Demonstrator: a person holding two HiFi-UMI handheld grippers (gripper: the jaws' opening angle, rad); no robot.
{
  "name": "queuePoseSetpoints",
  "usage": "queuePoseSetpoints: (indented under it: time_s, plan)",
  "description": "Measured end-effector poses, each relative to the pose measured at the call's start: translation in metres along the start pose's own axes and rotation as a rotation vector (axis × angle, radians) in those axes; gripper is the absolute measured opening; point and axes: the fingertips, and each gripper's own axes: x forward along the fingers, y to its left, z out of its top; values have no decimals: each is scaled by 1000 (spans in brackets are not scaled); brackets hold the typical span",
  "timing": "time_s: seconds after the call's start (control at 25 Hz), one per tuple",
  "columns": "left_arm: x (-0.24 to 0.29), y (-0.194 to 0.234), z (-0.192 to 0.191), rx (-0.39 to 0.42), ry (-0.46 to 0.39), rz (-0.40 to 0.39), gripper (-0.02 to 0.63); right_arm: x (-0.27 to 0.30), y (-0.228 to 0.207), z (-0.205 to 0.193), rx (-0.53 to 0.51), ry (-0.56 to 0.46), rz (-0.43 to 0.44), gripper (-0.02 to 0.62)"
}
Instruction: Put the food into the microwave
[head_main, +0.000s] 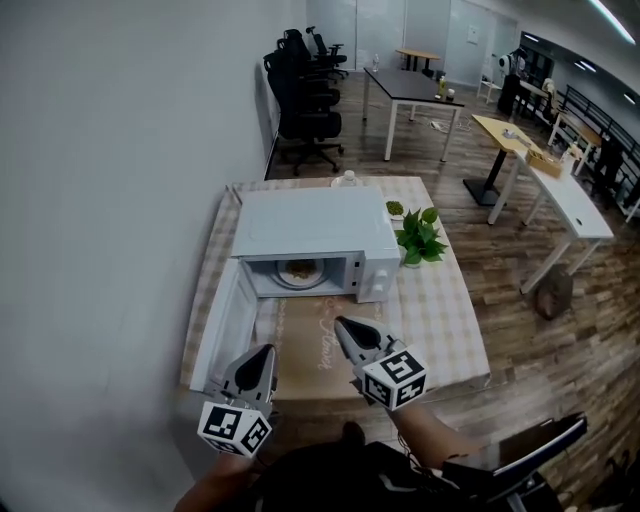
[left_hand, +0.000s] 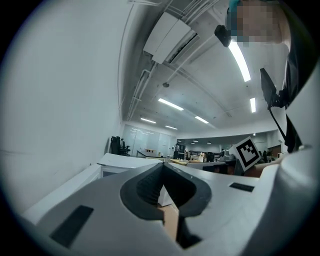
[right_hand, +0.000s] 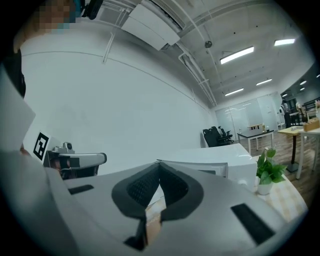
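A white microwave (head_main: 318, 232) stands on the checked table with its door (head_main: 222, 325) swung wide open to the left. Inside, a plate of food (head_main: 299, 270) rests on the turntable. My left gripper (head_main: 262, 353) hangs near the table's front left, by the door's lower end, jaws shut and holding nothing. My right gripper (head_main: 341, 324) hovers over the brown mat in front of the microwave, also shut and holding nothing. In the left gripper view the tips (left_hand: 162, 165) meet, with the microwave (left_hand: 125, 162) beyond. The right gripper view shows closed tips (right_hand: 159, 163) and the microwave (right_hand: 210, 160).
A potted green plant (head_main: 420, 238) and a small bowl (head_main: 395, 209) sit right of the microwave, with a bottle (head_main: 346, 179) behind it. A white wall runs along the left. Desks (head_main: 412, 88) and black chairs (head_main: 305, 95) stand further back on the wooden floor.
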Motion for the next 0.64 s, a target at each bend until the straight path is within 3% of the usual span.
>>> queuePoseSetpoints:
  time_s: [0.24, 0.64]
  plan:
    - [-11, 10, 0, 31, 17, 23, 8, 5, 12, 9, 28, -29, -8, 9]
    - [-20, 16, -3, 62, 49, 57, 9, 3, 19, -2, 34, 18, -46, 9]
